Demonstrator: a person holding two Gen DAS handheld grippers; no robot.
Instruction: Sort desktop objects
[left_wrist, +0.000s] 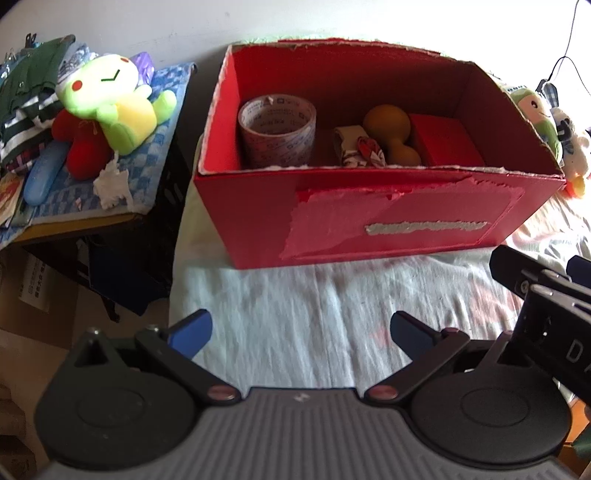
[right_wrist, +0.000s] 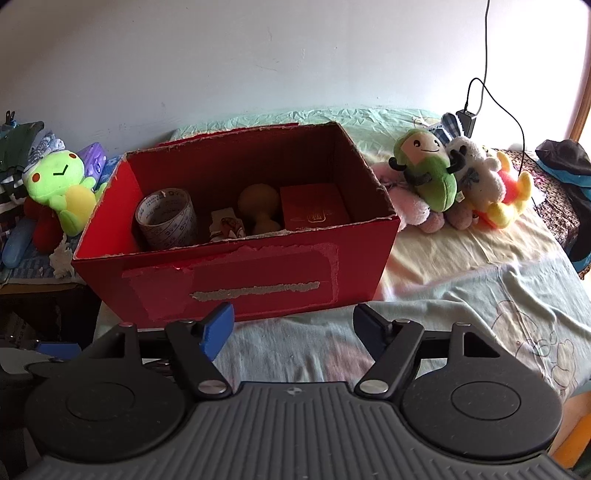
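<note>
we look over both grippers at an open red cardboard box (left_wrist: 369, 221) standing on a bed covered with a pale printed sheet (left_wrist: 295, 295). inside the box, from left to right, stand a roll of printed tape (left_wrist: 277, 127), a small patterned packet (left_wrist: 356, 146), a tan dumbbell-shaped object (left_wrist: 391, 134) and a small red carton (left_wrist: 448, 142), the last two touching. our left gripper (left_wrist: 301, 332) hangs over the sheet in front of the box, its blue-padded fingers (left_wrist: 194, 332) spread wide with nothing between them. our right gripper (right_wrist: 293, 326) also hangs in front of the box, its fingers (right_wrist: 218, 330) wide apart and empty; part of it shows at the right edge of the left wrist view. to the left of the box, on a lower surface (left_wrist: 79, 221) draped with a blue checked cloth (left_wrist: 162, 122), a green and yellow plush toy (left_wrist: 114, 110) lies on a red plush (left_wrist: 79, 140) beside folded clothes (left_wrist: 29, 99) and a blue case (left_wrist: 44, 173). to the right of the box, on the bed, a green plush with a smiling face (right_wrist: 424, 168) leans against a white plush (right_wrist: 476, 173) and a yellow one (right_wrist: 511, 195), with a black cable (right_wrist: 506, 99) running up the wall behind them.
</note>
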